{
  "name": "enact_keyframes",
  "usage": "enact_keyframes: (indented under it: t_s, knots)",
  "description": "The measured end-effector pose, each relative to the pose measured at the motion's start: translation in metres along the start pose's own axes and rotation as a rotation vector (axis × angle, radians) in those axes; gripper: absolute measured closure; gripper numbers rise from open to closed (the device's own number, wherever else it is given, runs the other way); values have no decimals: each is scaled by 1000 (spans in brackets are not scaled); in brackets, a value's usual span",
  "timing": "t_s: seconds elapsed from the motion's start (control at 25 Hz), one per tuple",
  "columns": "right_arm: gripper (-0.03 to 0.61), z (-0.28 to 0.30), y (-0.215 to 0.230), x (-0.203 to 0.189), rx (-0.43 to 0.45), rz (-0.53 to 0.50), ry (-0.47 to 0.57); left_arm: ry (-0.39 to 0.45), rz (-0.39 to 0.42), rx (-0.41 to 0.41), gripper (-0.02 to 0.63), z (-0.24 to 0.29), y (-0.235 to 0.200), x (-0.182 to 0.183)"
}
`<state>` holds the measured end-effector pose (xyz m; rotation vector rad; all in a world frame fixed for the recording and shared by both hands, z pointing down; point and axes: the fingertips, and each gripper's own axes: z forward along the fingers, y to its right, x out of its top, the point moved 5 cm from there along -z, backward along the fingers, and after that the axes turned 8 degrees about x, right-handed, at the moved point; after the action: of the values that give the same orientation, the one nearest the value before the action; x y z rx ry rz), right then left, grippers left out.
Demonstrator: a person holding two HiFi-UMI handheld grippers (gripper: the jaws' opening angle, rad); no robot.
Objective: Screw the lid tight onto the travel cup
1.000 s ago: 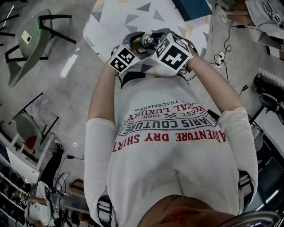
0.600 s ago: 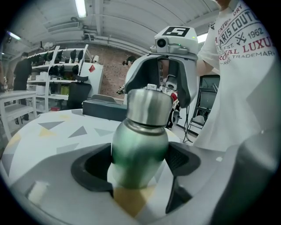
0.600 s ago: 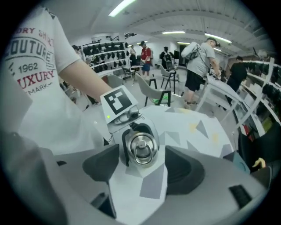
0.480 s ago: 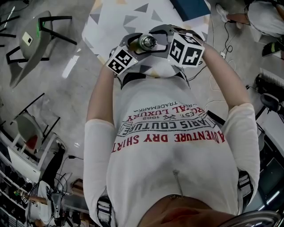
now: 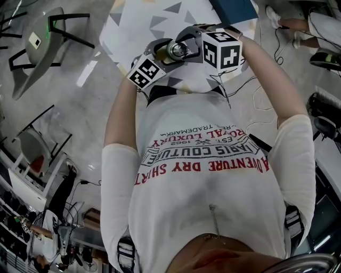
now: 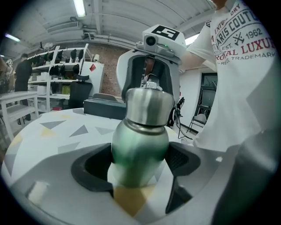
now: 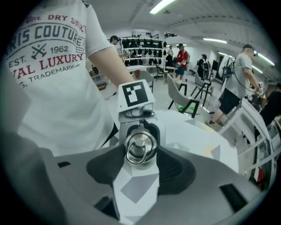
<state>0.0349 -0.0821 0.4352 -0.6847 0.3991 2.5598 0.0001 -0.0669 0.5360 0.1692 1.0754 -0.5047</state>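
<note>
The travel cup has a green body (image 6: 140, 149) and a steel lid (image 6: 149, 105) with a ring on top (image 7: 140, 148). It is held above the patterned table (image 5: 138, 26), close to the person's chest. My left gripper (image 6: 140, 166) is shut on the green body, a dark pad on each side. My right gripper (image 7: 141, 154) comes at the lid from the top end. Its jaws are closing, and both pads touch the lid's sides. In the head view the two grippers (image 5: 165, 56) (image 5: 187, 43) meet around the cup's lid (image 5: 178, 50).
A dark blue box (image 5: 232, 9) lies at the table's far side. A grey chair (image 5: 37, 48) stands on the floor to the left. Cables (image 5: 266, 64) trail on the floor at the right. Several people (image 7: 237, 83) stand by shelves in the background.
The right gripper's marker cube has turned and shifted right and away from the body, next to the lid. The left gripper and cup have barely moved.
</note>
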Motion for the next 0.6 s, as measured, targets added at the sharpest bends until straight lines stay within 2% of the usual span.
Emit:
enact_keyframes:
  t_s: [0.12, 0.28, 0.44, 0.6]
  knots:
    - [342, 1, 0, 0, -8, 20, 8, 2, -1, 6, 229, 0, 0, -1]
    - [342, 4, -2, 2, -88, 124, 13, 3, -5, 10, 229, 1, 0, -3]
    - [342, 5, -5, 2, -208, 292, 50, 3, -12, 13, 227, 1, 0, -4]
    - [342, 8, -10, 0, -347, 517, 131, 8, -20, 14, 227, 1, 0, -4]
